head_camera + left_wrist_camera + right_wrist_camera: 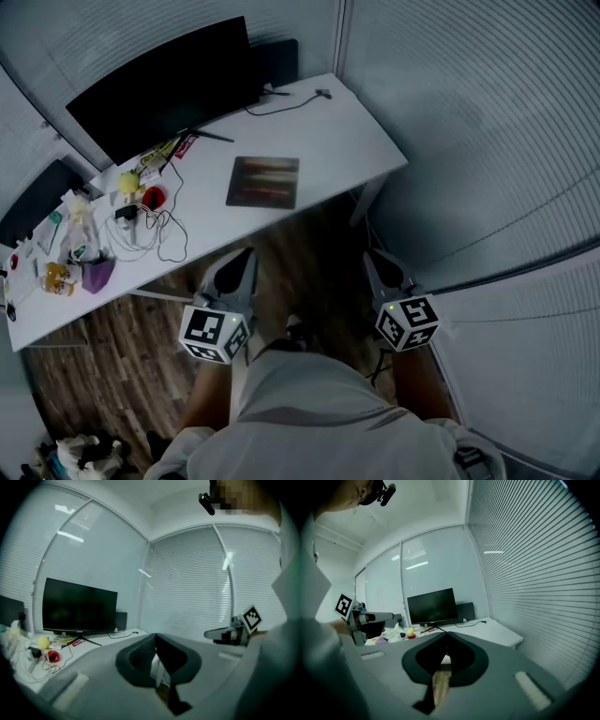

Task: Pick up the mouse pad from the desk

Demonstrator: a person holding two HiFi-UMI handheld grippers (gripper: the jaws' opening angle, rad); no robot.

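Observation:
A dark rectangular mouse pad (263, 181) with reddish bands lies flat on the white desk (337, 131), right of its middle and near the front edge. My left gripper (246, 253) is held over the wooden floor in front of the desk, shut and empty, its tip a short way from the desk's edge. Over to the right, my right gripper (371, 257) sits level with it, also shut with nothing in it. Each gripper view shows its own jaws closed to a point, left gripper (155, 635) and right gripper (447, 633), facing the desk. The pad is hidden in both gripper views.
A black monitor (164, 89) stands at the back of the desk. Left of the pad lie tangled cables (150, 230), a yellow ball (128, 182), a red object (154, 198) and a purple cup (97, 275). Blinds cover the window (487, 122) on the right.

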